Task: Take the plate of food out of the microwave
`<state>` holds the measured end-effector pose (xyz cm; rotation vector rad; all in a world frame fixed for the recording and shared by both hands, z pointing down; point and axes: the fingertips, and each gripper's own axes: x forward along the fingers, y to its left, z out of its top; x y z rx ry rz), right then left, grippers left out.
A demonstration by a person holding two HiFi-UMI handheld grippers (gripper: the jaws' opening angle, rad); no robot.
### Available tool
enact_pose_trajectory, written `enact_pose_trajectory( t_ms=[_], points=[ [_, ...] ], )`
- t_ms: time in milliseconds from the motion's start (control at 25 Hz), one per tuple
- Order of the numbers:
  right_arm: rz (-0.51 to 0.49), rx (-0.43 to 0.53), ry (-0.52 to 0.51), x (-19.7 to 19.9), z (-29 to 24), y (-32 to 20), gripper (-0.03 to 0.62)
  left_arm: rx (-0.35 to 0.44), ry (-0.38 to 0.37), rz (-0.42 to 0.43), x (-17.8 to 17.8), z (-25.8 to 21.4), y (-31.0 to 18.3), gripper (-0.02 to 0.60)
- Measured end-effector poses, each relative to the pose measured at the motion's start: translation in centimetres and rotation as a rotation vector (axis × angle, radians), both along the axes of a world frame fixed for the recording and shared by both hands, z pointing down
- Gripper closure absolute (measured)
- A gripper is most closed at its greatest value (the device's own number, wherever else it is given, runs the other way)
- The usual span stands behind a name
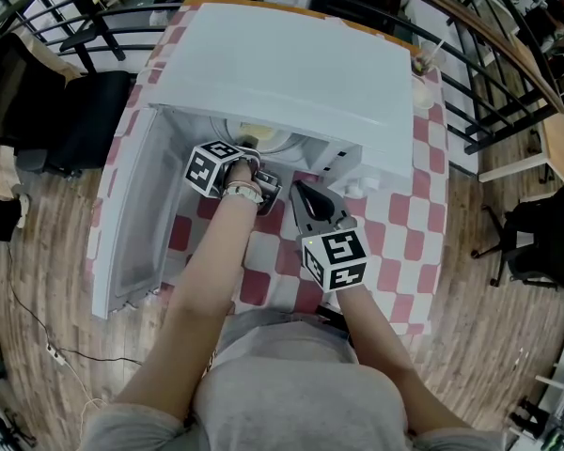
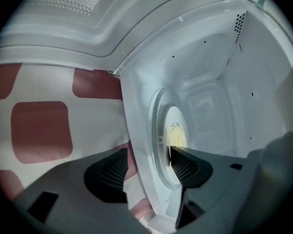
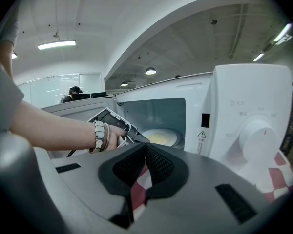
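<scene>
A white microwave point(image 1: 291, 73) stands on a red-and-white checked table point(image 1: 404, 224) with its door point(image 1: 132, 205) swung open to the left. Inside, a pale plate of yellow food point(image 1: 254, 132) point(image 2: 177, 134) point(image 3: 161, 138) rests on the glass turntable. My left gripper point(image 1: 247, 150) point(image 2: 149, 152) is at the cavity mouth, open. One jaw is inside over the plate's near rim, the other outside below the front sill. My right gripper point(image 1: 299, 186) point(image 3: 145, 147) hovers over the table in front of the control panel, shut, with nothing in it.
The microwave's dial point(image 3: 256, 138) is on its right panel. A cup with a straw point(image 1: 423, 64) stands at the table's back right corner. Black chairs point(image 1: 536, 242) and a curved railing point(image 1: 489, 45) surround the table on the wooden floor.
</scene>
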<state>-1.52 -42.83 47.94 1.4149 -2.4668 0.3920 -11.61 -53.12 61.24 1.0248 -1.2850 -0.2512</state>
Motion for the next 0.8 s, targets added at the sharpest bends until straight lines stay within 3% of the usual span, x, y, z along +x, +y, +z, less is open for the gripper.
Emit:
enact_pose_trajectory(
  t_ms=[800],
  points=[
    [-0.018,0.017,0.016,-0.3,-0.7,0.9,0.569,0.034,0.027,0.011,-0.7,-1.0,1.4,0.407]
  ],
)
